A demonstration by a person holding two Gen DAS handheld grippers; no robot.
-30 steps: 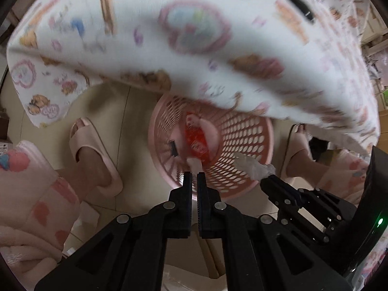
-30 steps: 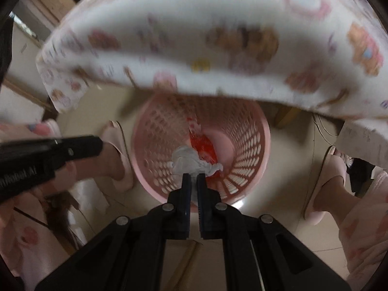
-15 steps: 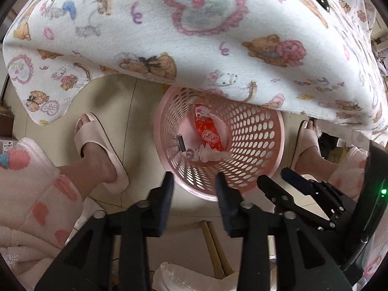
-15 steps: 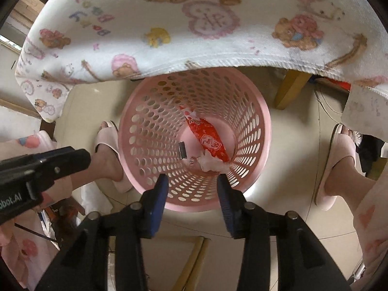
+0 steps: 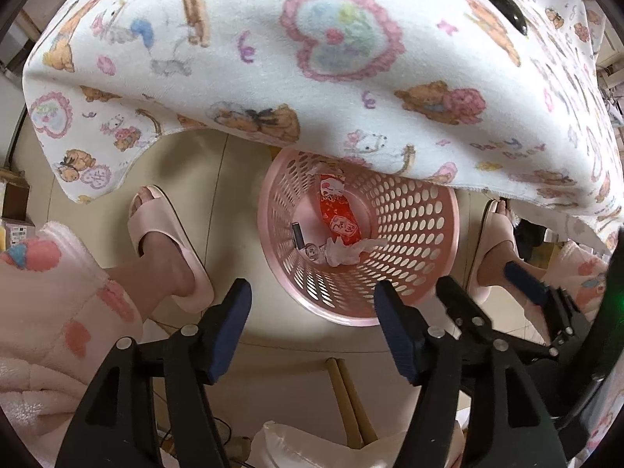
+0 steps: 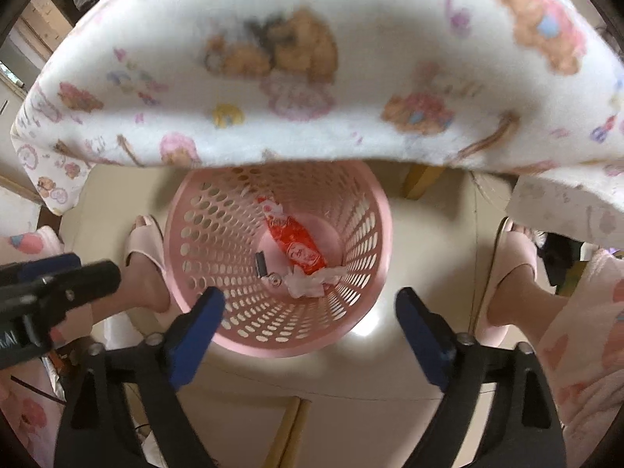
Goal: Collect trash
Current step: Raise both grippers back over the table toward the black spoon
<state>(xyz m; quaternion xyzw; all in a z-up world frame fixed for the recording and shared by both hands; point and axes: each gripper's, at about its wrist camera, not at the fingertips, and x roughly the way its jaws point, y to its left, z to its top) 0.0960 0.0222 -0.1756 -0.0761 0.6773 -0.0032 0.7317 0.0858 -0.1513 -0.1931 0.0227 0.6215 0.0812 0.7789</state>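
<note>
Trash lies at the bottom of the pink basket (image 6: 362, 327): a red wrapper (image 6: 296, 243), crumpled tissue (image 6: 308, 282), small dark piece (image 6: 260, 263); right gripper (image 6: 310, 314) and left gripper (image 5: 312, 298), jaws just opened wide, hold nothing, so this drop looks done

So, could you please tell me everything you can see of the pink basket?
The basket is a round pink bin, plastic by its look, its wall full of oval holes and its base solid. It stands upright on the pale floor, its far rim hidden under the hanging printed cloth. Inside lie a red wrapper, crumpled white tissue, a small dark object and a small round item. A slippered foot stands close beside it; contact is unclear.
</note>
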